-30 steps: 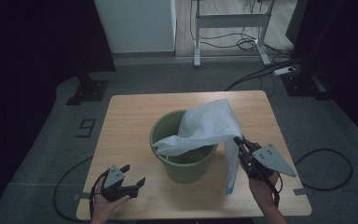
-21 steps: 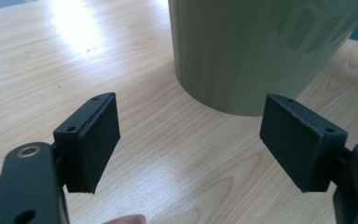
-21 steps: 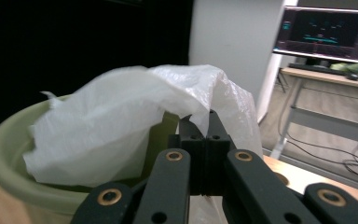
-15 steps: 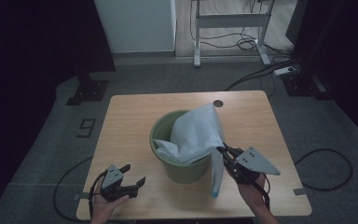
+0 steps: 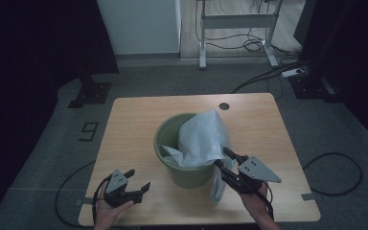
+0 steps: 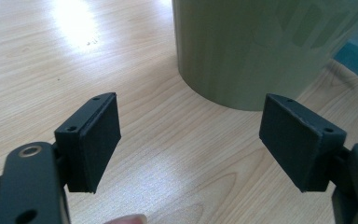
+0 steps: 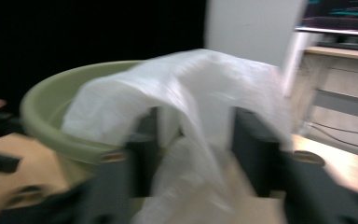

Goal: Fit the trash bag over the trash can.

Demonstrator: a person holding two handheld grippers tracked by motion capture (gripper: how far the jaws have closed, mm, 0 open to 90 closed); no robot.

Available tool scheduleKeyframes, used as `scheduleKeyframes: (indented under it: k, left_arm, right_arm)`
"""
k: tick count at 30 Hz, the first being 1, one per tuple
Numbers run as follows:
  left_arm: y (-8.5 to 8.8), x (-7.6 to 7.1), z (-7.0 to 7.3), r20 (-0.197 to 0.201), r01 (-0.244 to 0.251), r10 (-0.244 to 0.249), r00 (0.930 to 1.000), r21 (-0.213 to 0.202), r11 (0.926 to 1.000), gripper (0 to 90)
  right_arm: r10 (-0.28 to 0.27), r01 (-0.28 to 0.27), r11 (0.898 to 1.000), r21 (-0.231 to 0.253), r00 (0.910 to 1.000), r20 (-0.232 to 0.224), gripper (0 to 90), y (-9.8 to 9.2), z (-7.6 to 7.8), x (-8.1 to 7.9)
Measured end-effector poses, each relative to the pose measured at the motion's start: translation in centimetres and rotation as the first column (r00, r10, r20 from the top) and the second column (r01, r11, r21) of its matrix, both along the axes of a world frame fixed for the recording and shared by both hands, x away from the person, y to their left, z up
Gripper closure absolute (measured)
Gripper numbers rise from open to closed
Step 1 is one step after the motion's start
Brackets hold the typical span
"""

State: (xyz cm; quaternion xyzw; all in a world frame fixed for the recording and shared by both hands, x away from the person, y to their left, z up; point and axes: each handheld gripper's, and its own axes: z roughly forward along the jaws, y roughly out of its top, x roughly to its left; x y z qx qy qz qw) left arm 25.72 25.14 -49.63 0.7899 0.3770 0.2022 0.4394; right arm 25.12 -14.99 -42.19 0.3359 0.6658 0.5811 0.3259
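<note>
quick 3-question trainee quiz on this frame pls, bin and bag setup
1. True or false: the white bag lies partly inside the green bin.
2. Which tool is nearer the bag? A) left tool B) right tool
3. What stands between the left tool's jaws in the left gripper view?

Key:
1. True; it drapes over the rim and down the bin's outside.
2. B; its jaws have just been opening, with bag film hanging between them.
3. Nothing, just bare table.

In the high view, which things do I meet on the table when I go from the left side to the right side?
left gripper → green bucket → white plastic bag draped over the bucket's rim → right gripper, jaws just opened, the bag's hanging edge by them.
</note>
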Motion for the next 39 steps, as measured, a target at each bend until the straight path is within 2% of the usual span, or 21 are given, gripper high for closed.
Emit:
scheduleKeyframes:
  k: [1,2,7,9,10,14,17,18,20,21,22,23,25,27,28,29,31,37,38,39]
  left_arm:
    - [0.0,0.0,0.0,0.0,-0.003,0.003,1.0,-0.004,1.0,19.9]
    - [0.0,0.0,-0.1,-0.001,-0.003,0.003,1.0,-0.004,1.0,20.0]
    - [-0.2,0.0,-0.2,-0.006,0.002,-0.002,1.0,0.004,1.0,20.0]
    - [-0.2,0.0,-0.2,-0.005,0.002,-0.002,1.0,0.005,1.0,20.0]
    - [-0.2,0.0,-0.2,-0.005,0.001,-0.001,1.0,0.003,1.0,20.0]
    - [0.1,0.1,-0.3,-0.007,-0.005,0.005,1.0,0.0,1.0,20.0]
    - [0.1,0.1,-0.3,-0.009,-0.006,0.006,0.9999,0.002,1.0,20.0]
    - [0.1,0.1,-0.4,-0.009,-0.006,0.006,0.9999,0.003,1.0,20.0]
    - [0.1,0.1,-0.3,-0.008,-0.006,0.006,0.9999,0.003,1.0,20.0]
    - [0.1,0.1,-0.3,-0.007,-0.006,0.006,1.0,0.002,1.0,20.0]
    - [0.1,0.0,-0.2,-0.006,-0.007,0.007,1.0,0.0,1.0,20.0]
    - [0.1,0.0,-0.2,-0.003,-0.007,0.007,1.0,-0.001,1.0,20.1]
    - [0.1,0.0,-0.1,-0.002,-0.007,0.007,1.0,-0.001,1.0,20.2]
    - [0.1,0.0,-0.1,-0.002,-0.006,0.006,1.0,0.001,1.0,20.2]
    - [0.1,0.0,-0.1,-0.002,-0.006,0.006,1.0,0.001,1.0,20.2]
    - [0.1,0.0,-0.1,-0.001,-0.006,0.006,1.0,0.002,1.0,20.2]
    - [0.0,0.0,-0.1,0.0,-0.007,0.007,1.0,0.001,1.0,20.2]
    - [-0.1,-0.1,0.3,0.006,-0.016,0.016,0.9998,-0.001,0.9999,20.4]
    - [-0.1,-0.1,0.3,0.006,-0.016,0.016,0.9998,-0.001,0.9999,20.4]
    - [-0.2,-0.2,0.6,0.01,-0.018,0.018,0.9998,-0.007,0.9998,20.4]
  right_arm:
    - [-0.029,0.029,0.999,0.028,0.9995,-0.015,33.4,-0.1,-0.5,-0.9]
    - [-0.033,0.034,0.999,0.029,0.999,-0.03,30.8,-0.1,-0.8,-1.3]
    - [-0.067,0.068,0.998,0.016,0.9956,-0.066,26.3,0.5,-2.8,-2.9]
    - [-0.081,0.082,0.997,0.005,0.994,-0.072,25.9,0.6,-3.3,-2.9]
    - [-0.11,0.11,0.994,-0.01,0.9898,-0.09,25.6,0.7,-4.2,-2.8]
    - [-0.144,0.144,0.989,-0.011,0.9766,-0.16,25.5,0.5,-6.0,-2.2]
    - [-0.156,0.155,0.988,-0.023,0.972,-0.175,28.0,0.5,-6.8,-2.0]
    - [-0.179,0.174,0.984,-0.042,0.9665,-0.184,35.6,0.3,-7.4,-1.9]
    - [-0.203,0.195,0.979,-0.062,0.9624,-0.18,55.4,-0.1,-7.9,-1.8]
    - [-0.203,0.195,0.979,-0.062,0.9624,-0.18,55.4,-0.1,-7.9,-1.8]
    - [-0.229,0.219,0.973,-0.075,0.9581,-0.171,60.5,-0.4,-8.2,-1.8]
    - [-0.277,0.263,0.96,-0.099,0.9472,-0.162,72.8,-1.1,-8.6,-1.7]
    - [-0.307,0.295,0.951,-0.094,0.9352,-0.176,79.1,-2.1,-8.8,-1.5]
    - [-0.341,0.333,0.94,-0.077,0.925,-0.168,84.0,-3.4,-8.6,-1.1]
    - [-0.341,0.333,0.94,-0.077,0.925,-0.168,84.0,-3.4,-8.6,-1.1]
    - [-0.362,0.359,0.932,-0.047,0.9181,-0.161,87.3,-4.7,-7.9,-0.6]
    - [-0.37,0.373,0.928,-0.012,0.9169,-0.149,88.4,-5.9,-6.8,-0.2]
    - [-0.343,0.347,0.934,0.087,0.9375,-0.058,88.8,-8.2,-2.5,0.5]
    - [-0.343,0.347,0.934,0.087,0.9375,-0.058,88.8,-8.2,-2.5,0.5]
    - [-0.324,0.325,0.939,0.113,0.9456,-0.031,88.8,-8.3,-1.0,0.7]
